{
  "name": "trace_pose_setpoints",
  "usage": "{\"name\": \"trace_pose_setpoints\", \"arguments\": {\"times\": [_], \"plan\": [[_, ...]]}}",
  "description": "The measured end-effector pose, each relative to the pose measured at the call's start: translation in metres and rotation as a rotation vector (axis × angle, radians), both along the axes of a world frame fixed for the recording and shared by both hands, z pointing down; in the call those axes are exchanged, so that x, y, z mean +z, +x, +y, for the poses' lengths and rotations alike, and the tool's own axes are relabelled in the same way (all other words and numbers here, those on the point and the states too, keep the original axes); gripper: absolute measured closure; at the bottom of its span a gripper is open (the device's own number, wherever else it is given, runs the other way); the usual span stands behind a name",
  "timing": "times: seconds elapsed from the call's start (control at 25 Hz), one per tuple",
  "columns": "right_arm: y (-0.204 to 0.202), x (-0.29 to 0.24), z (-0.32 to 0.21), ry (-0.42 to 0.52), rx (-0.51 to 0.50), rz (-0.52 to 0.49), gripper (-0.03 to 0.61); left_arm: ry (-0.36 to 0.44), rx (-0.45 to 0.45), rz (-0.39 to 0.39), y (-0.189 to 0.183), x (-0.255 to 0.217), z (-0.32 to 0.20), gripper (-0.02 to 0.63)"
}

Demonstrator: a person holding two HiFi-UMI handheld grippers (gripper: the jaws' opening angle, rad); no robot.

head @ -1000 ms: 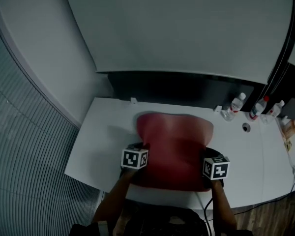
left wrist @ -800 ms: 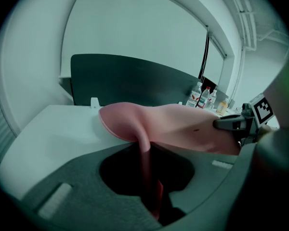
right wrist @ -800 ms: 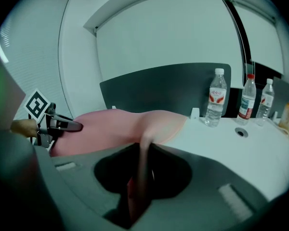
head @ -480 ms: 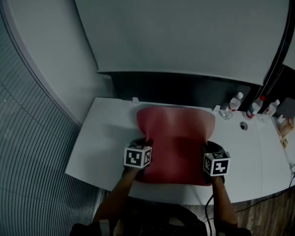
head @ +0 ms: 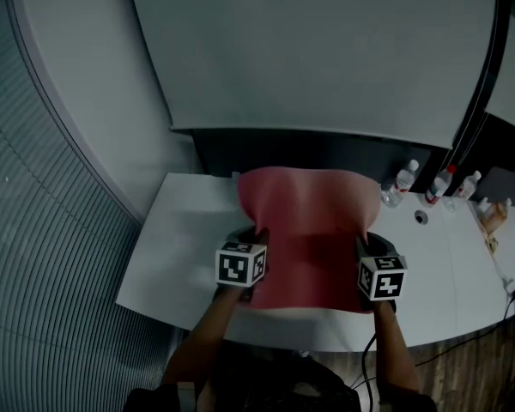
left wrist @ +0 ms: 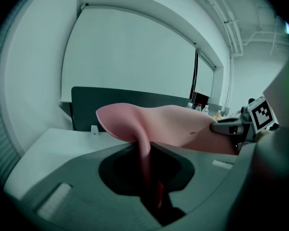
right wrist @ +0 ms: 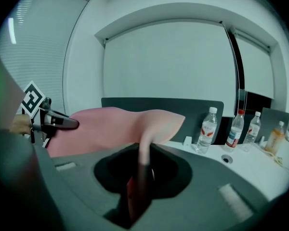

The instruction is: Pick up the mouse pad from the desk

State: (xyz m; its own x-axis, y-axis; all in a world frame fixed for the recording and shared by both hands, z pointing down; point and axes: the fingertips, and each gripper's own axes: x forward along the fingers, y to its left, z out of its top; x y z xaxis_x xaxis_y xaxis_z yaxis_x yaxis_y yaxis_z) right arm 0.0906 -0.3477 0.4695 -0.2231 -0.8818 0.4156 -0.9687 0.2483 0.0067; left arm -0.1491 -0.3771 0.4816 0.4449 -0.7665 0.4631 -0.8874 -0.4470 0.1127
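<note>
While I hold both grippers over the front part of the desk [head: 176,256], each one is clamped on a side edge of the pad [head: 307,221]. My left gripper [head: 254,240] has the left edge. In the left gripper view the pink edge runs down between the two jaws, and they are almost together, pressing on it. My right gripper [head: 362,249] has the right edge in the same way, with the thin edge pinched between its jaws.

The pad is pink and soft. It is raised above the desk and hangs stretched between the two grippers. Its far part stands free in the air in front of the dark panel [head: 283,148], and the far corners bend a little. Some bottles [head: 405,178] stand at the back right of the desk, to the right of the pad.
</note>
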Motion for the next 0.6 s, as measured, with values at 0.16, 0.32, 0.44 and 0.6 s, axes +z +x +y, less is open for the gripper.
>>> {"name": "trace_pose_setpoints", "arguments": {"times": [0.16, 0.32, 0.44, 0.6], "plan": [[0.001, -0.013, 0.005, 0.03, 0.016, 0.002, 0.505, 0.046, 0.007, -0.001, 0.001, -0.021, 0.004, 0.56], [0.005, -0.03, 0.008, 0.067, 0.032, 0.003, 0.505, 0.083, 0.011, -0.001, 0.003, -0.041, 0.005, 0.56], [0.005, -0.042, 0.011, 0.101, 0.04, 0.012, 0.503, 0.117, 0.011, 0.001, 0.004, -0.054, 0.006, 0.56], [0.008, -0.063, 0.013, 0.15, 0.046, 0.033, 0.503, 0.165, 0.016, 0.001, 0.006, -0.077, 0.009, 0.56]]}}
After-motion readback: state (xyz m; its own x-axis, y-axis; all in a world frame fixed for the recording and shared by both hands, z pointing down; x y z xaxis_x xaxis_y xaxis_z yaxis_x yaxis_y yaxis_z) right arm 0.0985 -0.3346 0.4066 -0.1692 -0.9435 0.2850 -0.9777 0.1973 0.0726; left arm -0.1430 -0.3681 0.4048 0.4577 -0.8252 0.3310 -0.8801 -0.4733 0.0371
